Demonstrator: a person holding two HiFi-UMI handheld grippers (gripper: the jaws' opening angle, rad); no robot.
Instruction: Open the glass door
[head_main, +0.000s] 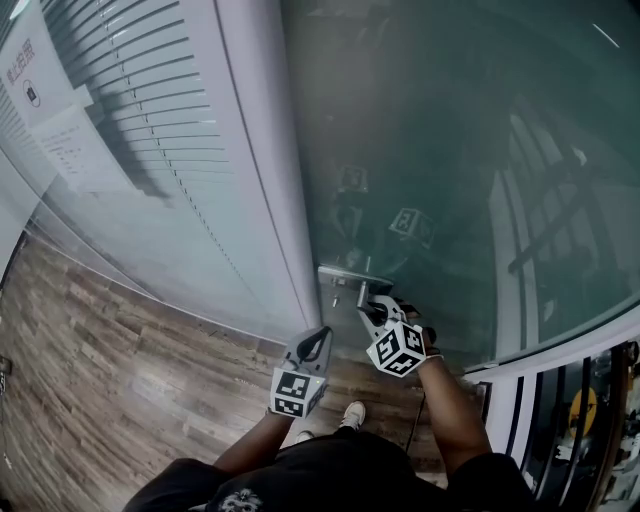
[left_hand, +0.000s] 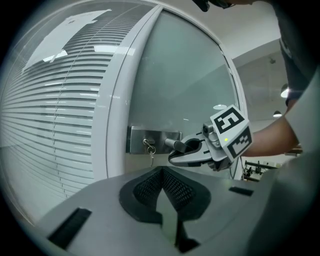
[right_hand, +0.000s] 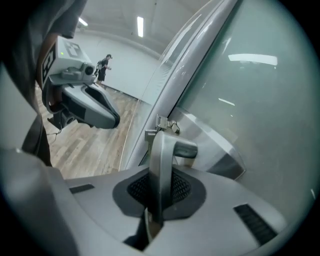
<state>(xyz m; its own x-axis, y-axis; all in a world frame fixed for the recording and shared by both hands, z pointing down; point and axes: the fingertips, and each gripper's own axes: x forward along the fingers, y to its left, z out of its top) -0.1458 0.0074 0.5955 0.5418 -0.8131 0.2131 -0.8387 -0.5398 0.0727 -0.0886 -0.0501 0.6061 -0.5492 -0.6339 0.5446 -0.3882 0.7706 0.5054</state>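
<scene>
Handle (right_hand: 161, 150): hard metal; your right gripper (right_hand: 159, 192) squeezes it.
Glass door (head_main: 430, 150): likely heavy, breakable.
Left gripper (left_hand: 162, 197): closed, empty.

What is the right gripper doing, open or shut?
Shut on the door handle: the right gripper pinches its metal lever between the jaws.

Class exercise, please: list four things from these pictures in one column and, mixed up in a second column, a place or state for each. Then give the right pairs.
Column one
1. right hand-held gripper
2. left hand-held gripper
3. key
4. blinds

Column two
A. hangs at the lock plate
B. shut on the door handle
C. left of the white frame
D. shut on nothing, apart from the handle

Pairs: 1-B, 2-D, 3-A, 4-C
</scene>
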